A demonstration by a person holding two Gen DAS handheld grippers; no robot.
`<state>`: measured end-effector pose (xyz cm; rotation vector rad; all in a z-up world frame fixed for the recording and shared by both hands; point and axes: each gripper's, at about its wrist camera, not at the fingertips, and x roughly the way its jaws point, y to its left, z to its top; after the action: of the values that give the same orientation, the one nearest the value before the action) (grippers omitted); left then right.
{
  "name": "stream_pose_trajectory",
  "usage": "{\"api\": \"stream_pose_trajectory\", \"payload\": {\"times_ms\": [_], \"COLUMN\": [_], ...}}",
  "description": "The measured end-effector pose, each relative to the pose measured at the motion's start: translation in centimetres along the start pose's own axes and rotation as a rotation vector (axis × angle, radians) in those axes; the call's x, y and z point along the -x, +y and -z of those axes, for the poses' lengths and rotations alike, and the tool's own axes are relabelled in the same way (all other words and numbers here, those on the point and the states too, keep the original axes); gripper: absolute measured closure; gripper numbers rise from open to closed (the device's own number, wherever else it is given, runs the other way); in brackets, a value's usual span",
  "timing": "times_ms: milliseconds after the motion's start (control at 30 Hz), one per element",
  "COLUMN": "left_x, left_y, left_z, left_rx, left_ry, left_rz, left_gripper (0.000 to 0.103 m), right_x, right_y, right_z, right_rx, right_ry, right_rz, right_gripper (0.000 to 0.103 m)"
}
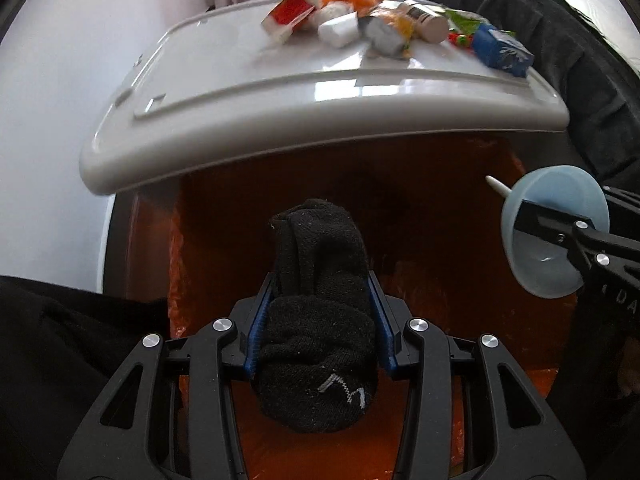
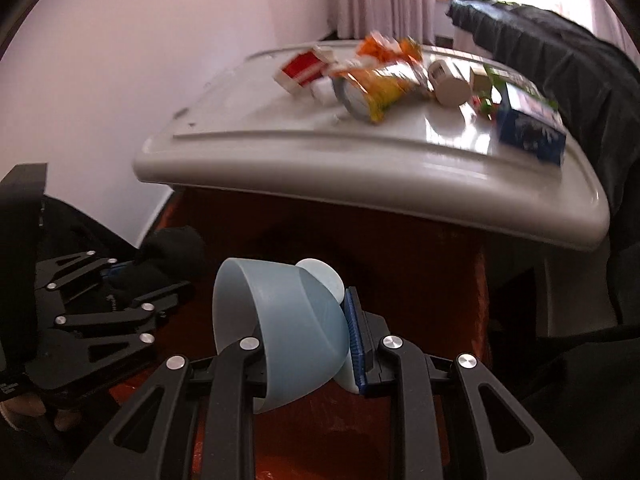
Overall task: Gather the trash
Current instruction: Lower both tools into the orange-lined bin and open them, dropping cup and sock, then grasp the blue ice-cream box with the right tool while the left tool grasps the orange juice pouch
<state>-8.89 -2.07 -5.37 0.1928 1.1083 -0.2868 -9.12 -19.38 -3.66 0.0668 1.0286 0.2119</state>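
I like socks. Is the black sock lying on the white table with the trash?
No, the black sock is clamped in the left gripper, in front of and below the white table, over the orange bag.

We saw a glossy white tabletop (image 1: 224,92) with a raised rim. Along its far edge lay a red-and-white carton (image 1: 286,18), a white cup (image 1: 339,31), a snack wrapper (image 2: 380,84) and a beige cylinder (image 1: 426,20); a blue carton (image 1: 502,50) sat by the right edge.
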Motion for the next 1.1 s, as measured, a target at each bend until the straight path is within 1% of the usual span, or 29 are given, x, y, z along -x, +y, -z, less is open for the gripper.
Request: {"api": "stream_pose_trajectory", "payload": {"times_ms": [100,133,167,200,233,267,367,500,600,700,767,833,867,900,967,1033,1100], "left_x": [-0.3,-0.3,-0.5,-0.7,-0.9,-0.6,-0.2,-0.4,-0.3,-0.1,-0.1,0.0,-0.1,-0.1,-0.4,-0.5,-0.7], "left_y": [0.4,0.5,0.5,0.4,0.4,0.4,0.4,0.3,0.4,0.2,0.2,0.2,0.2,0.2,0.5,0.5,0.4], "left_z": [0.2,0.2,0.2,0.0,0.0,0.1,0.0,0.1,0.0,0.0,-0.1,-0.2,-0.3,-0.3,-0.5,-0.5,-0.6], "left_rx": [0.014,0.014,0.014,0.013,0.013,0.013,0.015,0.012,0.012,0.013,0.015,0.021,0.023,0.026,0.034,0.039,0.043], "left_ry": [0.021,0.028,0.041,0.052,0.064,0.061,0.040,0.047,0.044,0.032,0.025,0.020,0.020,0.021,0.023,0.025,0.026], "left_rz": [0.002,0.005,0.007,0.001,-0.016,-0.029,-0.023,-0.028,-0.023,-0.010,-0.004,0.009,0.012,0.016,0.026,0.033,0.041], "left_gripper": [0.061,0.059,0.054,0.050,0.030,0.015,0.014,0.014,0.014,0.014,0.014,0.014,0.014,0.014,0.014,0.014,0.014], "right_x": [-0.6,-0.9,-1.1,-1.2,-1.0,-0.9,-0.3,0.0,0.9,1.6,2.3,3.1,3.4,3.6,3.5,2.4,0.4], "right_y": [-0.9,-1.1,-1.1,-1.1,-1.2,-1.3,-1.7,-2.7,-3.4,-4.7,-5.9,-7.4,-8.2,-9.1,-10.9,-12.5,-14.3], "right_z": [0.2,0.2,0.3,0.3,0.2,0.1,0.0,-0.2,-0.6,-2.1,-3.8,-5.8,-6.8,-8.0,-10.3,-12.4,-14.3], "right_rx": [-0.044,-0.054,-0.059,-0.062,-0.063,-0.063,-0.085,-0.132,-0.164,-0.185,-0.198,-0.208,-0.212,-0.216,-0.219,-0.223,-0.241], "right_ry": [0.029,0.037,0.044,0.049,0.046,0.034,0.006,-0.006,-0.045,-0.078,-0.114,-0.164,-0.189,-0.213,-0.241,-0.220,-0.173], "right_rz": [-0.004,-0.009,-0.010,-0.008,-0.001,0.015,0.010,0.006,0.014,0.034,0.075,0.142,0.189,0.246,0.337,0.403,0.419], "right_gripper": [0.079,0.078,0.073,0.057,0.049,0.041,0.040,0.040,0.040,0.040,0.040,0.032,0.023,0.017,0.012,0.009,0.008]}}
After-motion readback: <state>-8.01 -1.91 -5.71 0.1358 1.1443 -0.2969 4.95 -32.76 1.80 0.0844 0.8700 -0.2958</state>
